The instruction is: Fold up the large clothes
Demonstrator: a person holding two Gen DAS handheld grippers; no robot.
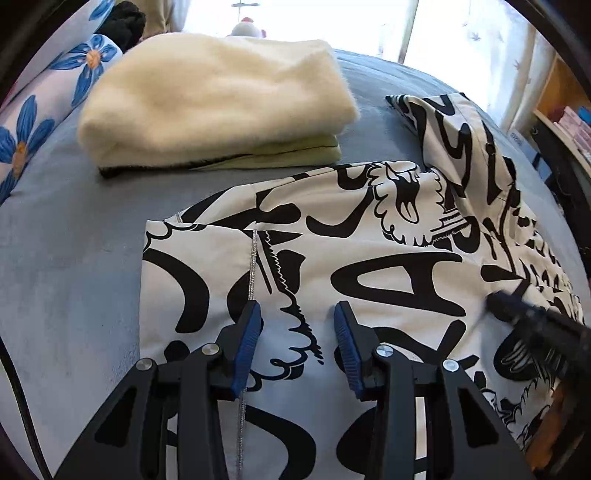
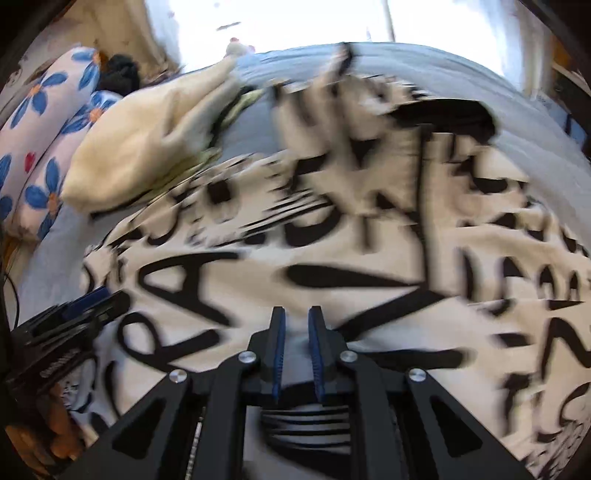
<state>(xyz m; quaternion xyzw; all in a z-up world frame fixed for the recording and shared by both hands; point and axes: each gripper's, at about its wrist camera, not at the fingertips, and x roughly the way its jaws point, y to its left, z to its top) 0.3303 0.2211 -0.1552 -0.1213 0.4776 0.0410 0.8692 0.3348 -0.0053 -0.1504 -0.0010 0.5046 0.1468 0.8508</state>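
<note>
A large white garment with black graffiti print [image 1: 369, 266] lies spread on the grey-blue bed cover [image 1: 66, 258]. It has a silver zipper [image 1: 252, 266]. My left gripper [image 1: 297, 314] is open and hovers just above the garment's near part, holding nothing. My right gripper [image 2: 295, 317] has its jaws a small gap apart over the garment [image 2: 332, 229], with nothing visibly between them; its view is motion-blurred. The right gripper [image 1: 532, 321] shows at the right in the left wrist view. The left gripper [image 2: 85, 306] shows at the left in the right wrist view.
A folded cream fleece [image 1: 214, 99] lies on the bed beyond the garment. Blue-flower pillows [image 1: 40, 110] line the left side. A bright window [image 1: 314, 22] is at the back. Shelves [image 1: 565, 122] stand at the right.
</note>
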